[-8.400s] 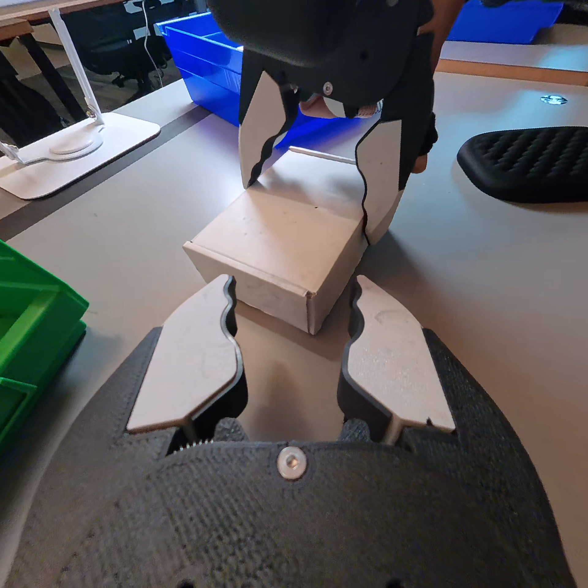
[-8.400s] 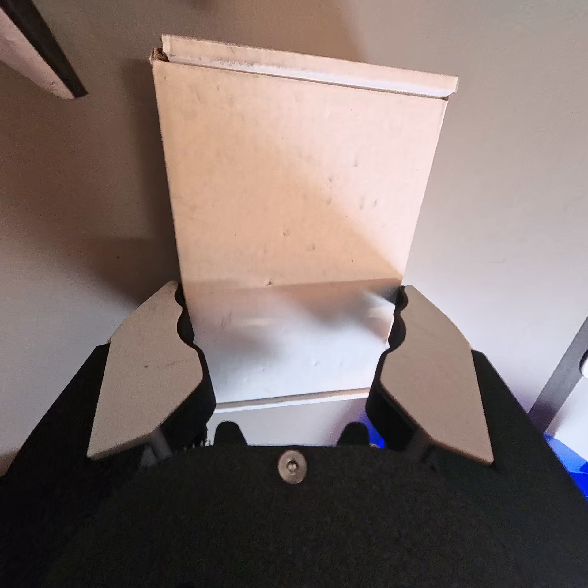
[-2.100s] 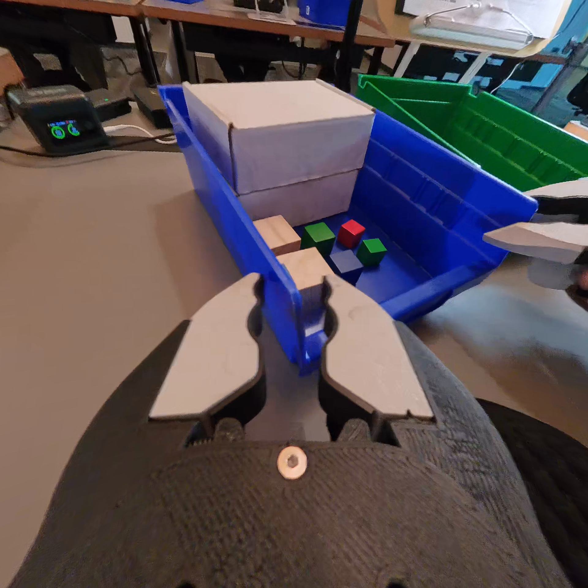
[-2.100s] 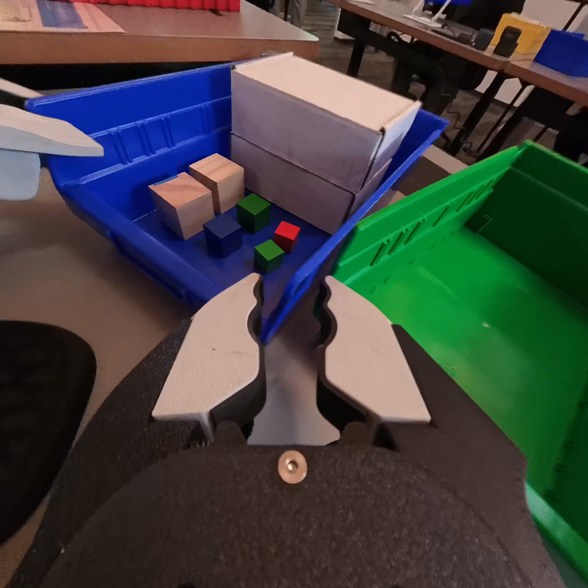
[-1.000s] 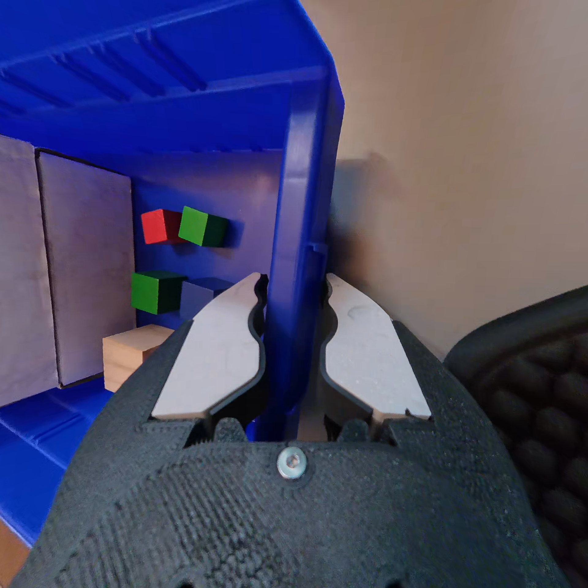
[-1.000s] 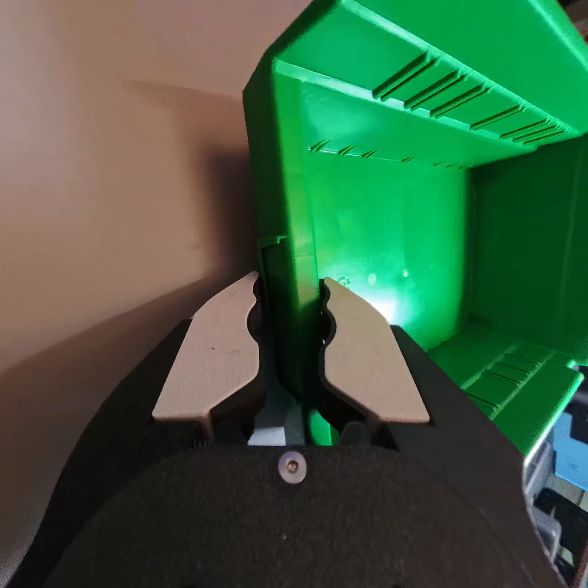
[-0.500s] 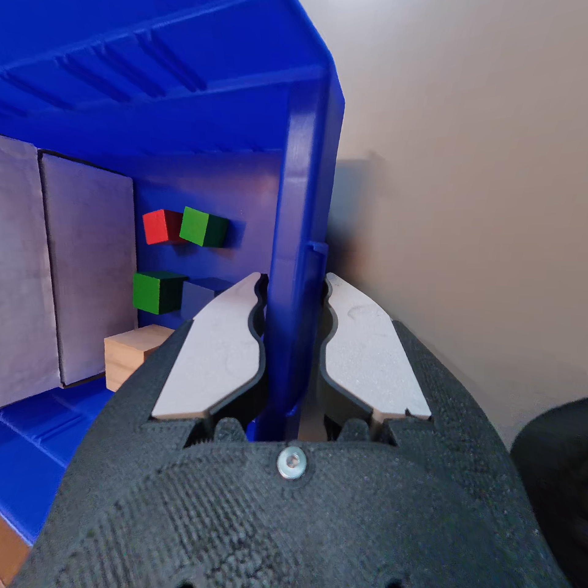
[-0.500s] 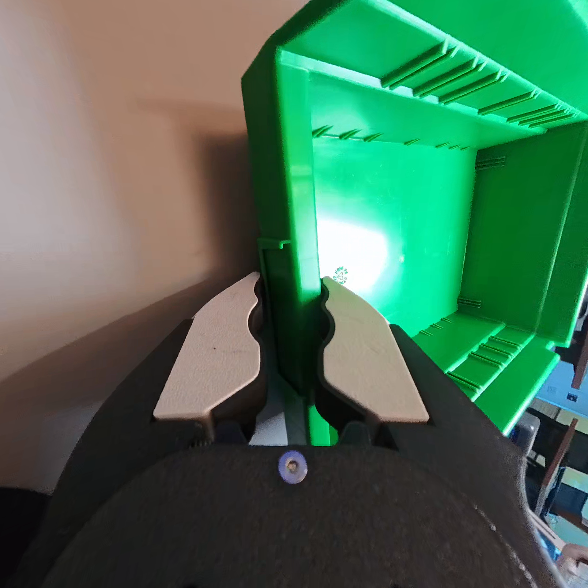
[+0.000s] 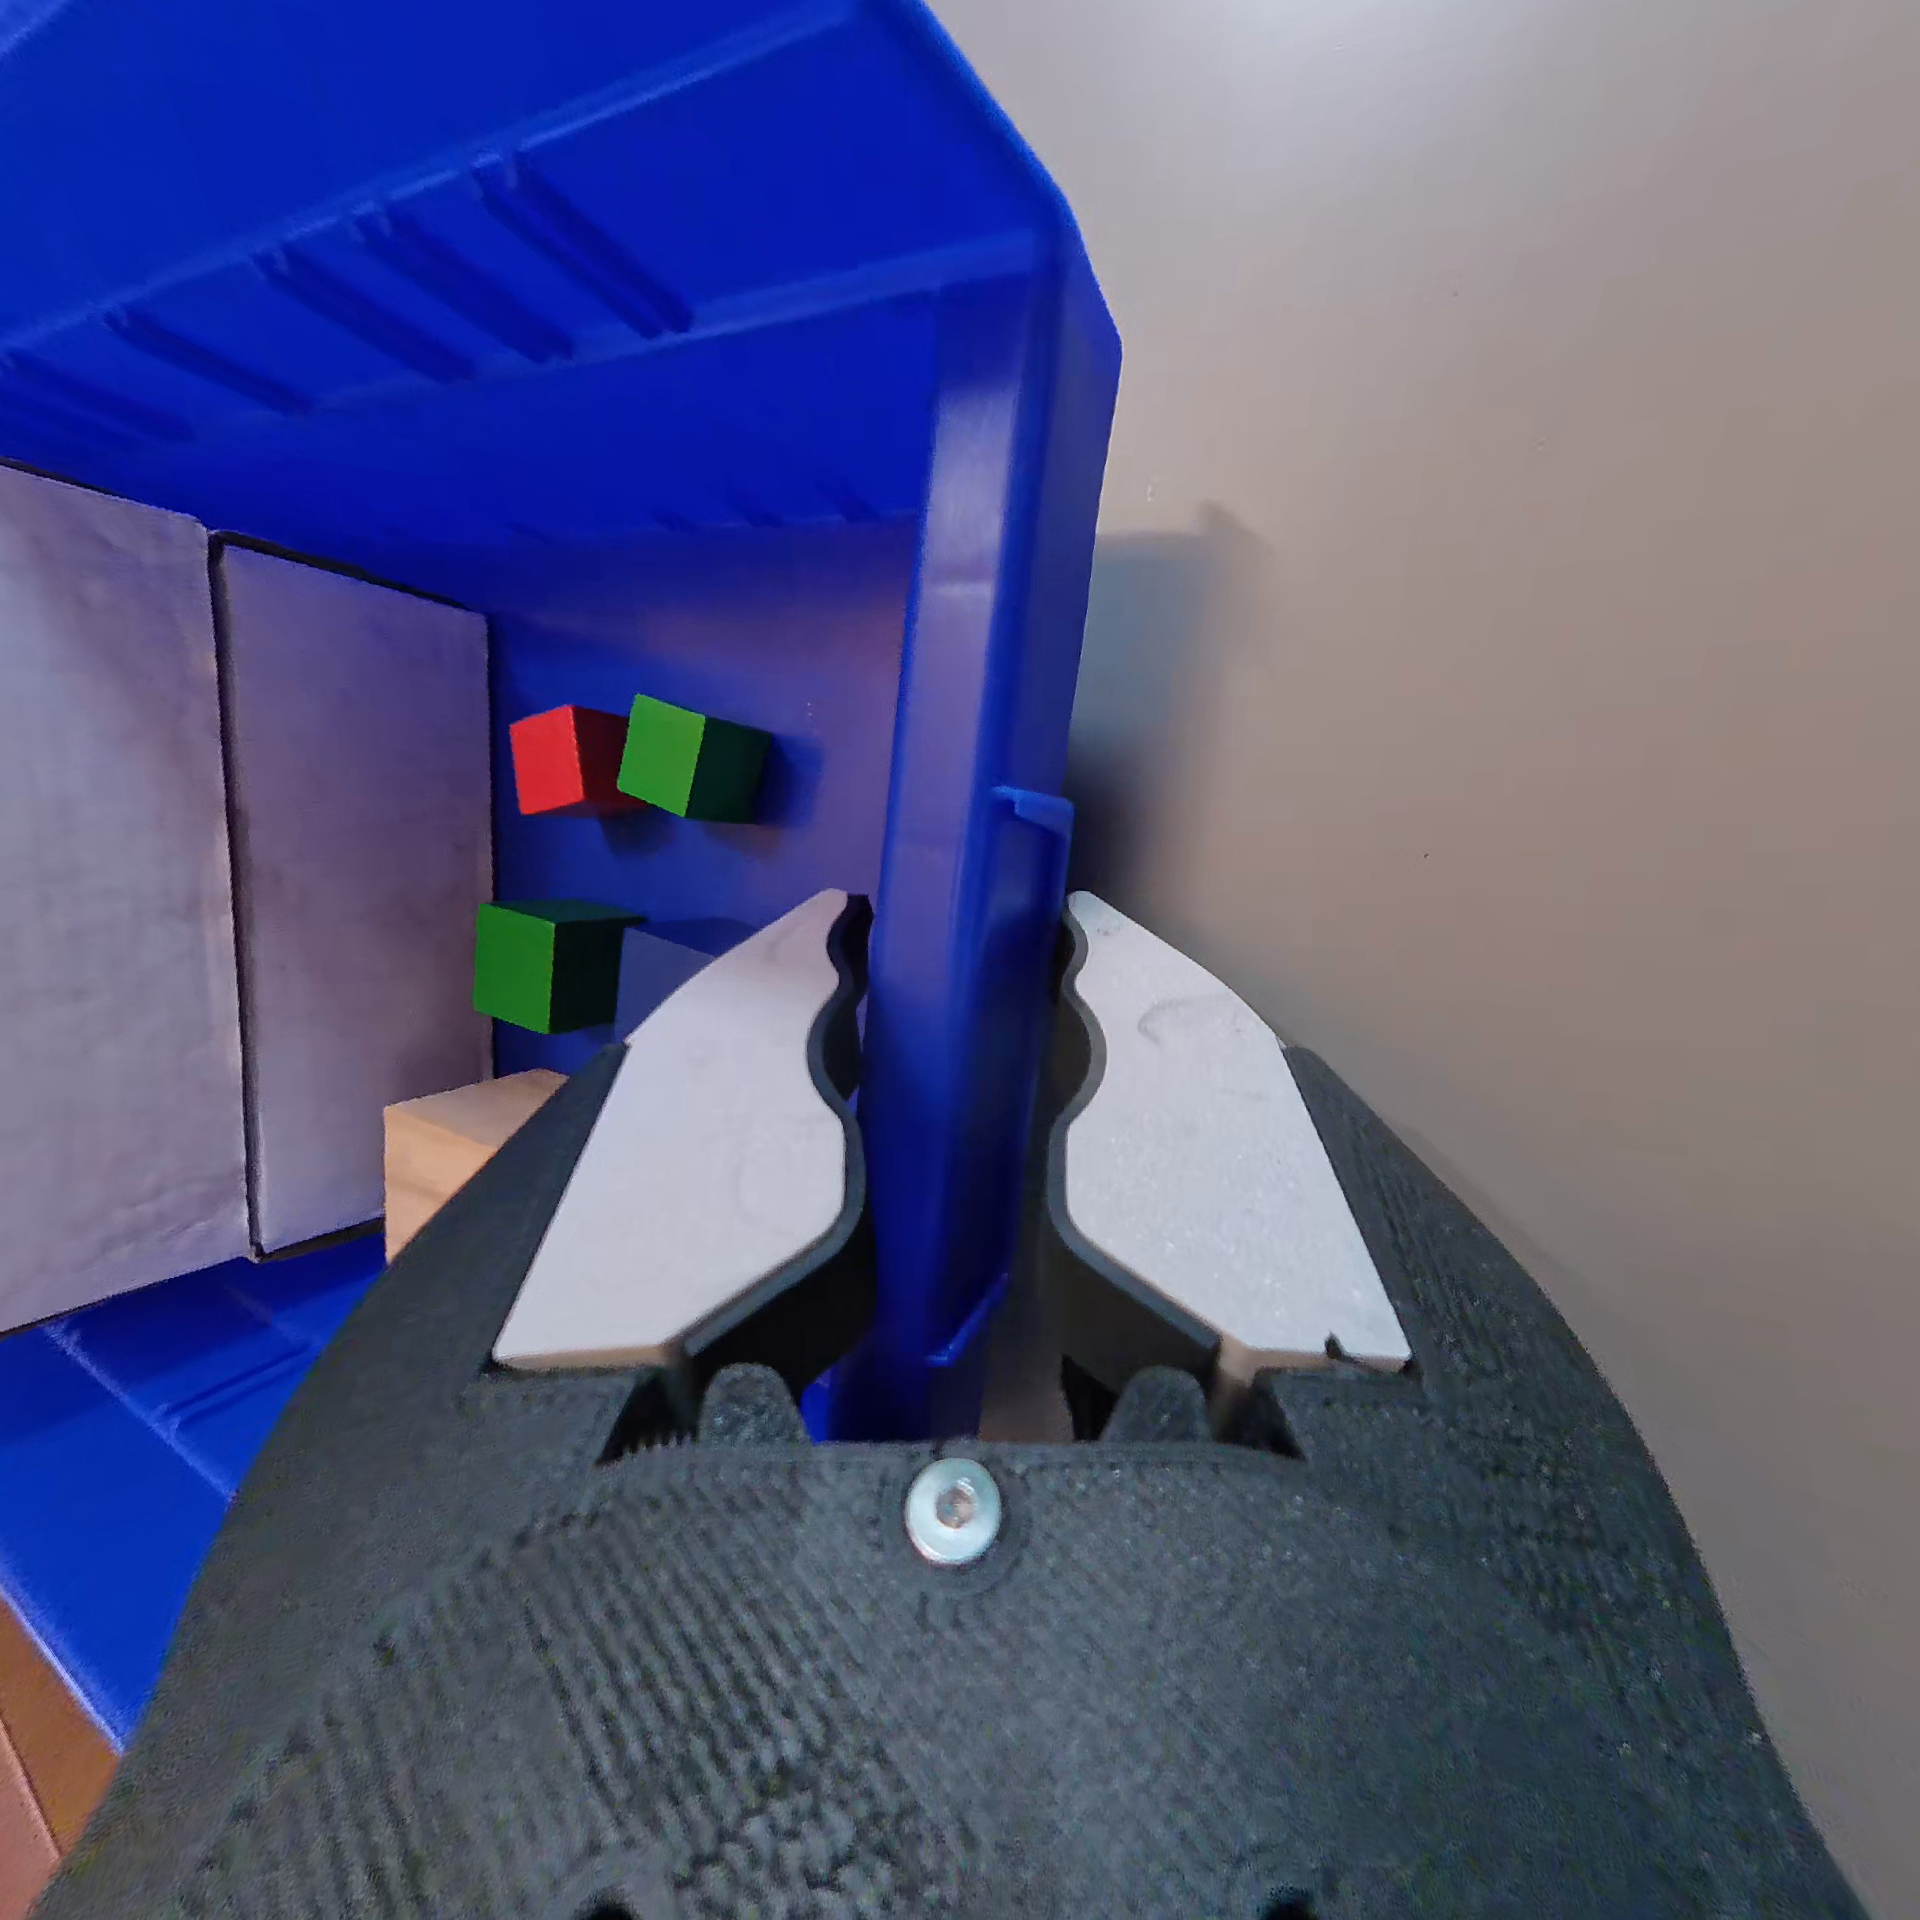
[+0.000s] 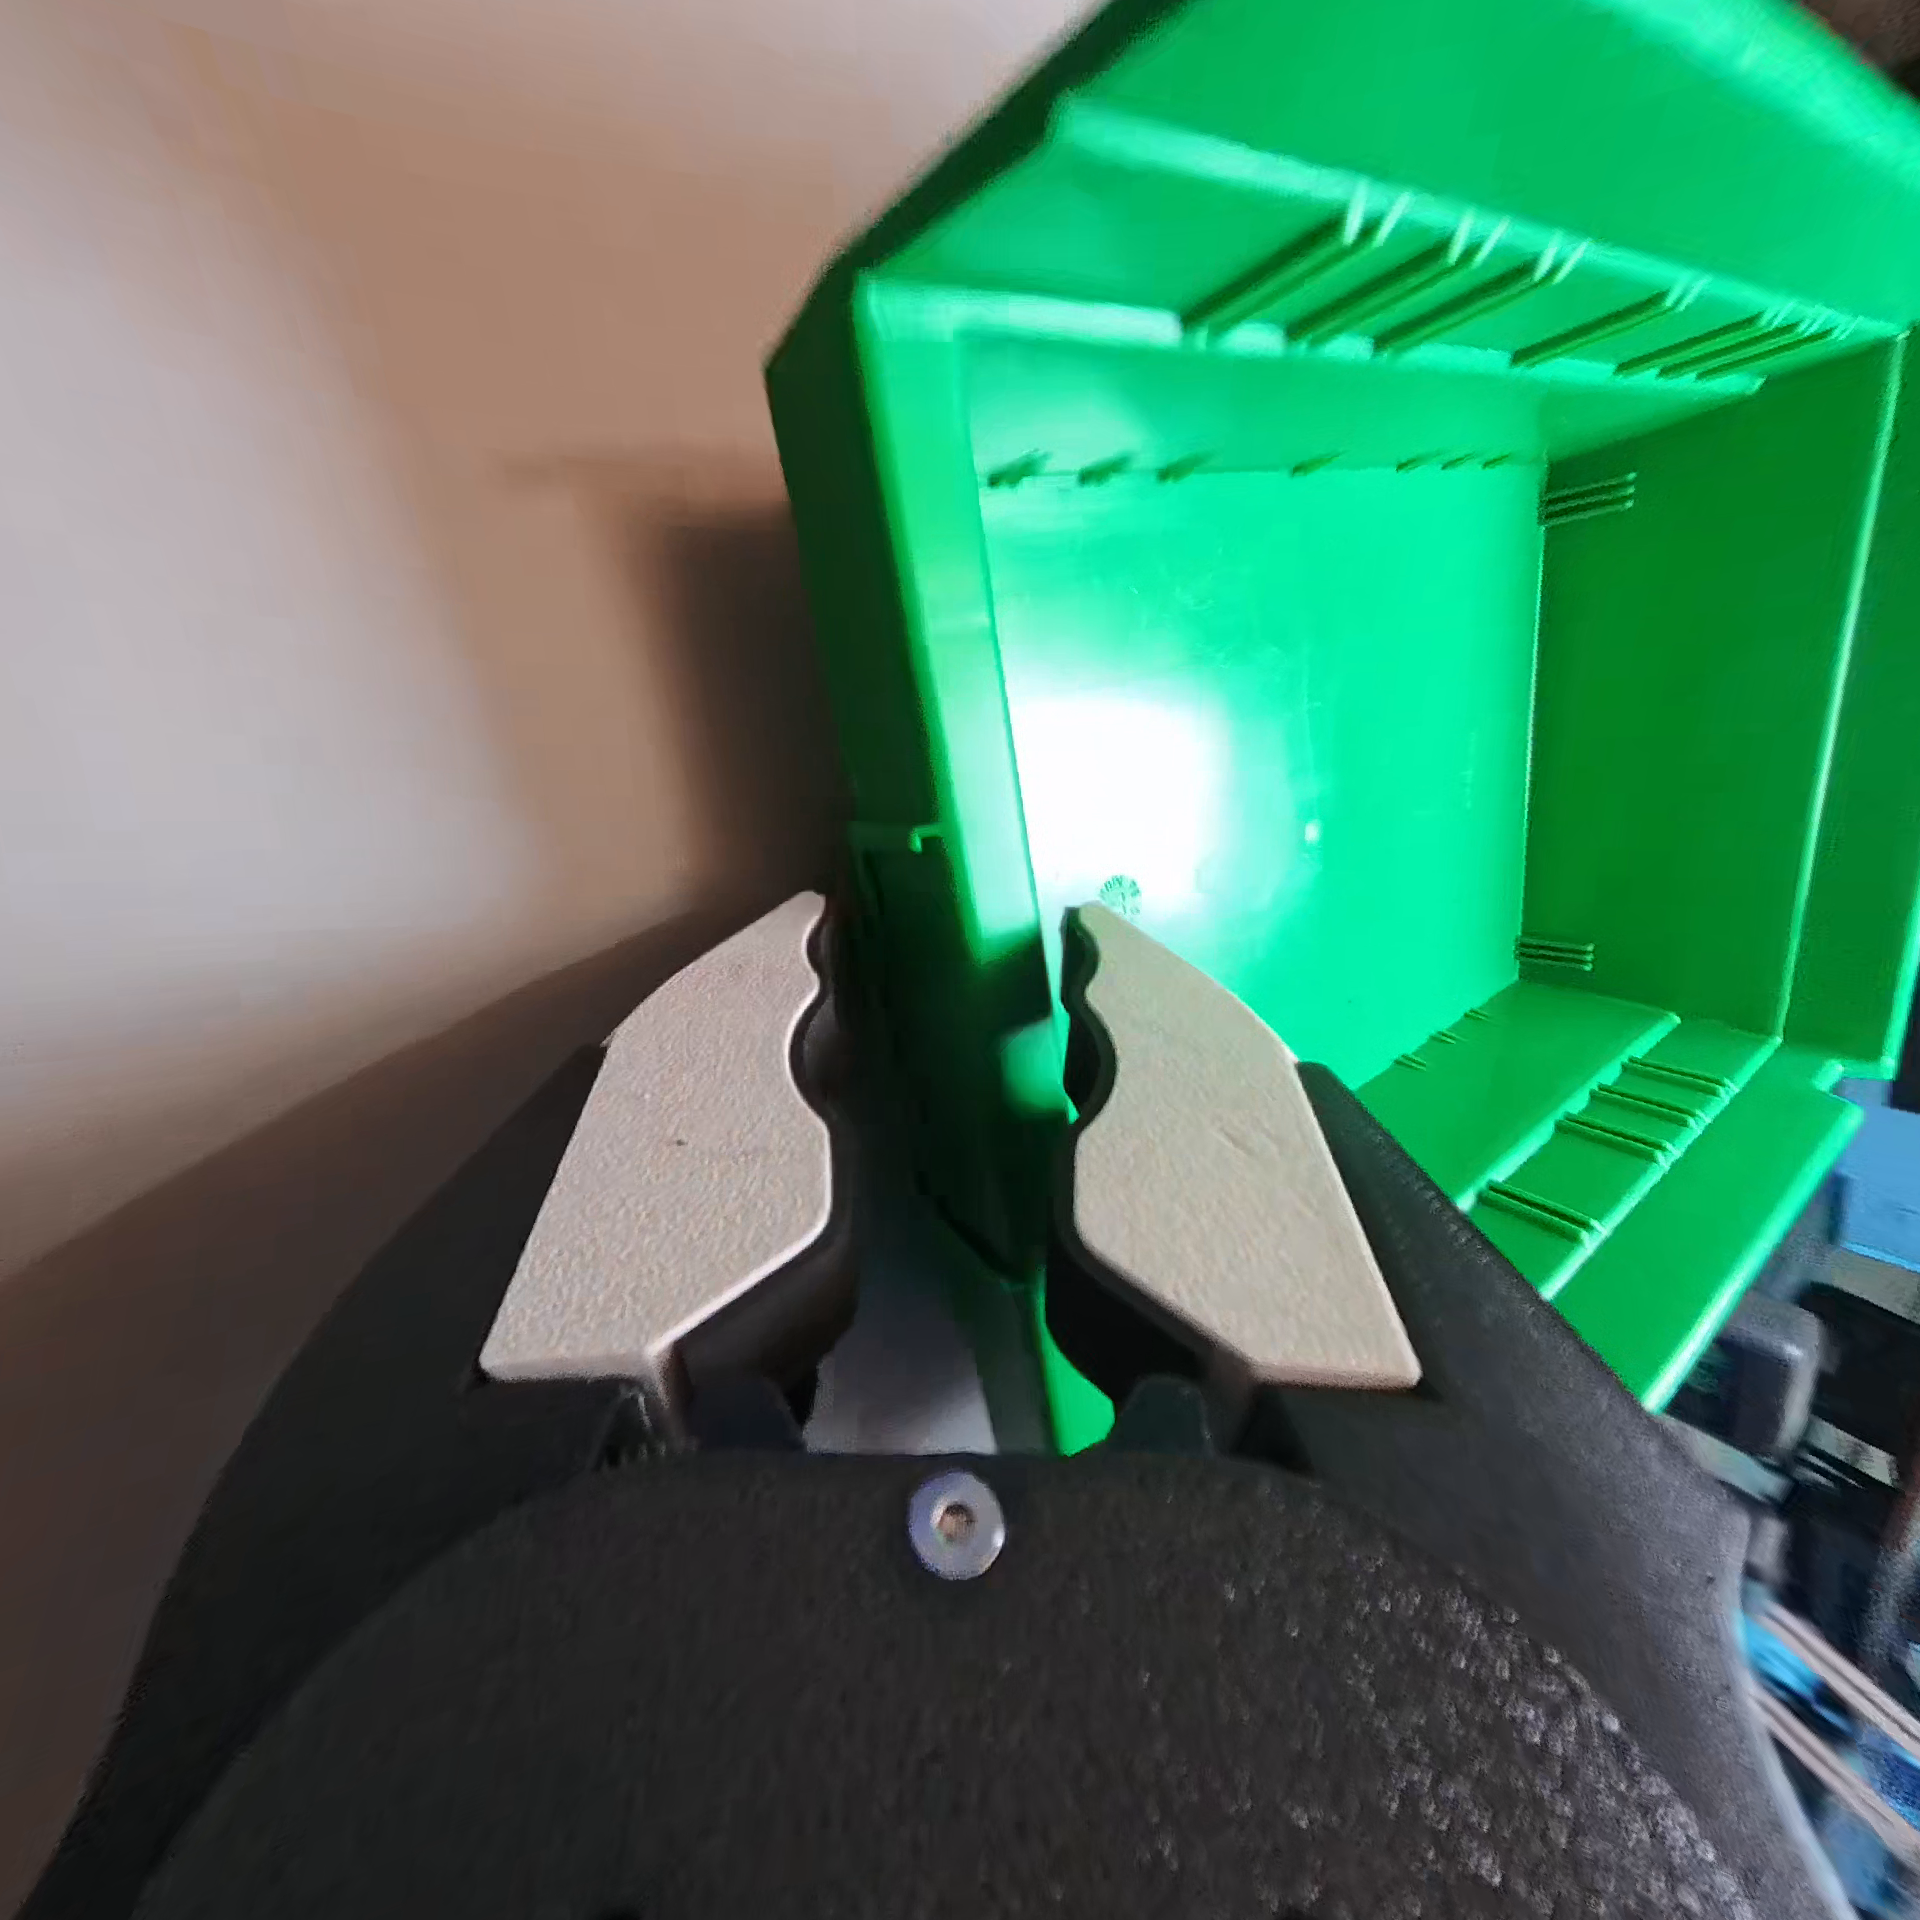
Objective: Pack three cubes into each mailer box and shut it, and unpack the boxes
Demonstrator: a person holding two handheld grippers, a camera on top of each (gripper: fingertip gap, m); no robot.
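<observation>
Gripping ribbed plastic: left claw (image 9: 961, 914) blue bin (image 9: 977, 582), right claw (image 10: 943, 914) green bin (image 10: 914, 582).

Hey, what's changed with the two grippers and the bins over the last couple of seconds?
Two seconds back the right gripper gripped the blue bin's corner opposite the left gripper; now it clamps the green bin's wall. The left moved along the blue bin's rim. Unchanged: boxes and cubes inside the blue bin.
</observation>
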